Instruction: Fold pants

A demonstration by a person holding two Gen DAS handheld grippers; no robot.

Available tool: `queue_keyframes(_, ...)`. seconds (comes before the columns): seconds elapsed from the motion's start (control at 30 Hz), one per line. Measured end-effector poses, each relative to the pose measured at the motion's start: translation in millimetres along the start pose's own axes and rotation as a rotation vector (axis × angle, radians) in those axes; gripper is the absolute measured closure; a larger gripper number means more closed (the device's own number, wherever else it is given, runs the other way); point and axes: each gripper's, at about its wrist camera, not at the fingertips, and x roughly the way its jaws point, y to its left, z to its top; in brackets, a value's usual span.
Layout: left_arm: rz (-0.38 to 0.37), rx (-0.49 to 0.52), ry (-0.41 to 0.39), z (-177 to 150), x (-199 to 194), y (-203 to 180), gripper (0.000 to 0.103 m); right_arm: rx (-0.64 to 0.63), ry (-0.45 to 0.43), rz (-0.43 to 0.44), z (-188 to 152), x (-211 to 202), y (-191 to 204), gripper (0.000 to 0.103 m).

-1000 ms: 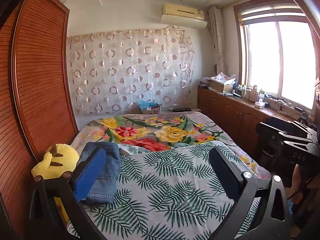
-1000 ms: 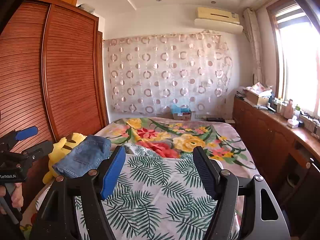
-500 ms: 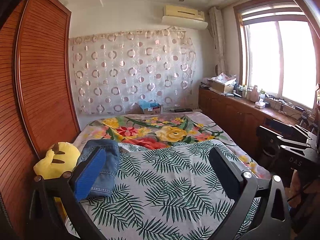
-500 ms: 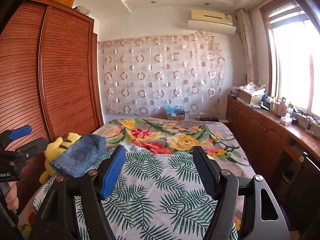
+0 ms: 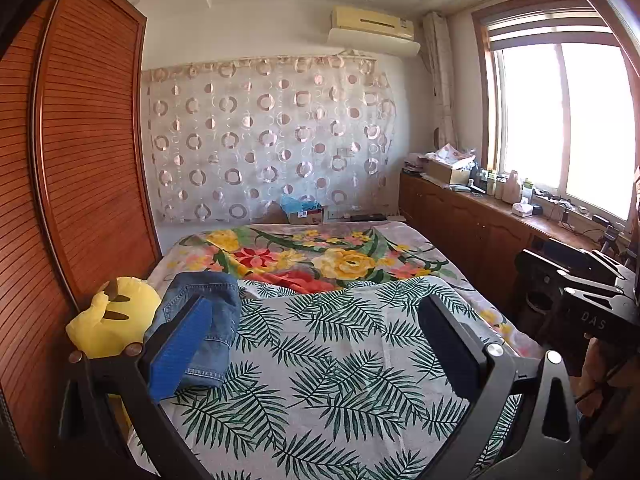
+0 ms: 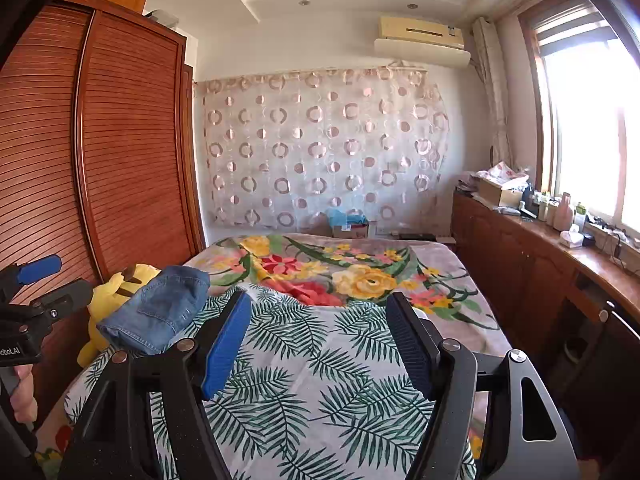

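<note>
Both claws hang level over the bed [image 5: 340, 380], tipped slightly down: left claw [image 5: 316, 344] and right claw [image 6: 316, 340] gape wide, empty. Folded jeans [image 6: 156, 312] lie at centre left.

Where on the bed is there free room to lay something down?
Free: the palm-leaf sheet from the folded jeans across to the bed's right edge, and the floral blanket behind it. Crowded: the left edge, where the jeans sit against the yellow plush toy by the wardrobe.

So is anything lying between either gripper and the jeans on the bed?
Nothing visible. The folded jeans lie against the yellow plush toy; only bare leaf-print sheet separates them from the open left gripper and right gripper.
</note>
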Motion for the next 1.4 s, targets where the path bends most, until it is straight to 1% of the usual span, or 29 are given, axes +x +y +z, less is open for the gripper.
queue_keyframes(0.3, 0.013, -0.007, 0.000, -2.7, 1.5, 7.8, 0.000, -0.002, -0.004, 0.004, 1.3, -2.3, -3.3, 0.031)
queue_keyframes(1.4, 0.011, -0.008, -0.002, -0.8, 0.0, 10.9, 0.000, -0.005, -0.008, 0.011, 3.2, -4.3, -4.1, 0.031)
